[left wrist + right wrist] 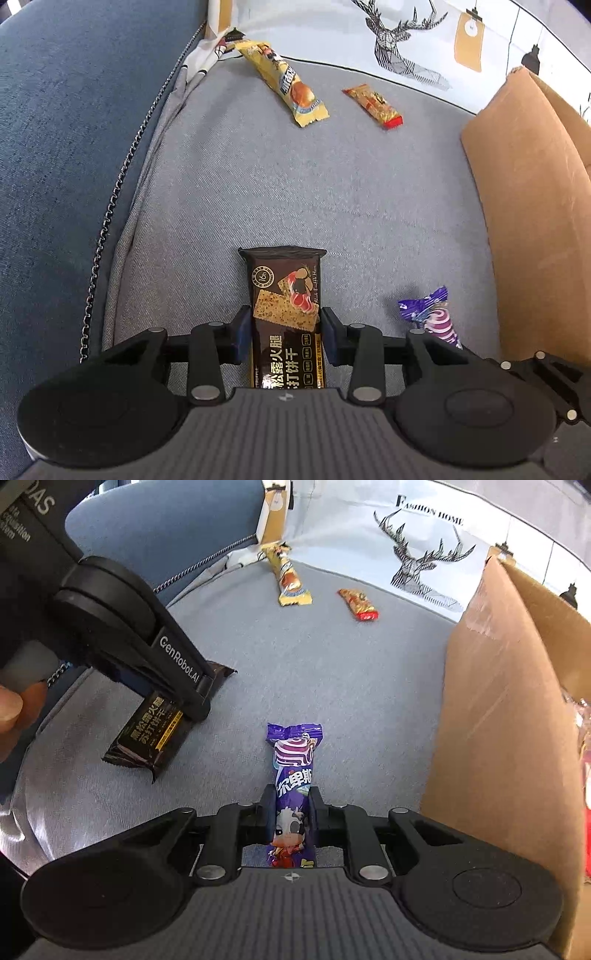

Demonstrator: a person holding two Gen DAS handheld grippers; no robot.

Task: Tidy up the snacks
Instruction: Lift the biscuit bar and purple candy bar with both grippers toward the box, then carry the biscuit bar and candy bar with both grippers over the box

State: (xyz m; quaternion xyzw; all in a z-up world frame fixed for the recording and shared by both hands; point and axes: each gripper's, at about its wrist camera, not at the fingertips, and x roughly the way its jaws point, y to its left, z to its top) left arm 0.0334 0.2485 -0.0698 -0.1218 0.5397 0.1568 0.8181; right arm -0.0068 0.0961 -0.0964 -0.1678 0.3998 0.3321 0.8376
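Snacks lie scattered on the grey cushion (258, 177) in front of you, and each of your grippers has one. Your left gripper (284, 336) is clamped on the dark cracker pack (286, 295), its blue pads pressing both long sides while the pack lies flat on the fabric. Your right gripper (291, 812) is closed tight on the purple candy wrapper (293, 771), which points away from you, just beside the cardboard box (491, 709). That box wall stands close on your right, with bright packets barely visible inside. To your left the dark blue armrest (66, 155) rises along a piped seam. Ahead there is open cushion, then the yellow snack bar (284, 81) and the small orange-red packet (373, 105) near the back, well apart from both grippers. Behind them leans a white pillow with a deer print (399, 40). Both grippers tilt steeply down toward the seat, side by side, and a fingertip (13, 709) of your left hand shows at the right camera's edge.
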